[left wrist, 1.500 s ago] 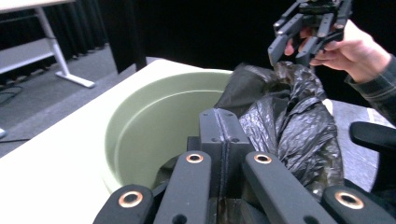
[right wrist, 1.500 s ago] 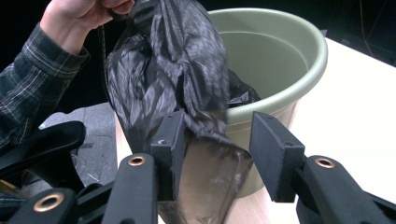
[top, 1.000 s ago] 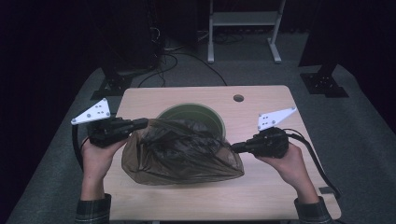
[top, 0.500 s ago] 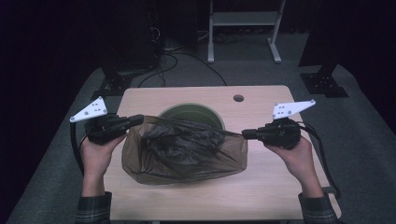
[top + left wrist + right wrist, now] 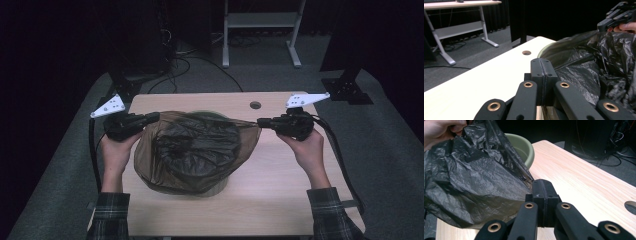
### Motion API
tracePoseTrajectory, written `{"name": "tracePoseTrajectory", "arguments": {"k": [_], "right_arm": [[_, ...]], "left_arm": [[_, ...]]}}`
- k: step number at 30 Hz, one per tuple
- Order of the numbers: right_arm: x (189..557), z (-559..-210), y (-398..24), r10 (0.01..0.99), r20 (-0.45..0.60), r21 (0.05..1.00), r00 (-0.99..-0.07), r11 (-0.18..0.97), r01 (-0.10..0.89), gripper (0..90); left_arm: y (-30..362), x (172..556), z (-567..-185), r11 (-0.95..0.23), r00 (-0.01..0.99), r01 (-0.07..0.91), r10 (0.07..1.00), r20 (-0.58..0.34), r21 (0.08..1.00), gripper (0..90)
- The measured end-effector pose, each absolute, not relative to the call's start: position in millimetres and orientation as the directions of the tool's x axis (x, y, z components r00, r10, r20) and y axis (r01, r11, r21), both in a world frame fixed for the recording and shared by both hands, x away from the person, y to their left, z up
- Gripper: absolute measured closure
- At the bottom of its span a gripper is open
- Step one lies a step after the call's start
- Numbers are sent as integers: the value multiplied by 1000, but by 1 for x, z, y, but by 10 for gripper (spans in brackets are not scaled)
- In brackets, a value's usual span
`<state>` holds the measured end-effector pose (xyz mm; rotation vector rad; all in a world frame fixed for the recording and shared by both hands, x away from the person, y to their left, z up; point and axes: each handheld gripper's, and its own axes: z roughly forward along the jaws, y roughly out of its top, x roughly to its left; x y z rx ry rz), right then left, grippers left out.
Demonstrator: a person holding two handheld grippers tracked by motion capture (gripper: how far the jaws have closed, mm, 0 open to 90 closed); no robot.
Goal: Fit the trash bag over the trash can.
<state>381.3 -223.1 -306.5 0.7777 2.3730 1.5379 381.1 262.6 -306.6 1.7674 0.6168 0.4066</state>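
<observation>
A black plastic bag (image 5: 195,150) hangs stretched between my two grippers, above a round green bin (image 5: 520,143) on the wooden table (image 5: 280,200). My left gripper (image 5: 152,117) is shut on the bag's left edge. My right gripper (image 5: 260,121) is shut on its right edge. In the left gripper view the closed jaw tips (image 5: 541,63) sit beside the crinkled bag (image 5: 599,65), with the bin's rim (image 5: 544,50) behind and the right gripper (image 5: 619,15) farther off. In the right gripper view the bag (image 5: 474,182) runs taut into the closed jaw tips (image 5: 542,185). The bag hides most of the bin.
A round cable hole (image 5: 255,105) lies in the table near its far edge. Behind the table stand a white desk frame (image 5: 260,30), a dark stand (image 5: 347,90) at the right and cables (image 5: 190,65) on the grey carpet.
Both grippers have moved apart and toward the table's far side, the right one more. The bag has been pulled wider and now spreads over the bin.
</observation>
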Motion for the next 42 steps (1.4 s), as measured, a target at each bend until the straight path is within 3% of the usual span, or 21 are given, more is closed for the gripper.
{"name": "tracePoseTrajectory", "arguments": {"k": [15,29,35,42], "right_arm": [[383,-313,-231,563,95,888,-821,325,326,900],[384,-320,-261,633,96,873,-768,318,370,900],[393,-338,-269,660,124,852,-741,312,421,900],[407,-359,-249,664,130,818,-737,348,458,900]], "left_arm": [[248,393,-337,-223,797,254,600,-73,941,899],[204,390,-341,-259,851,222,522,-57,940,899],[204,400,-348,-260,828,256,557,-72,931,899],[205,407,-360,-299,794,322,602,-85,898,899]]}}
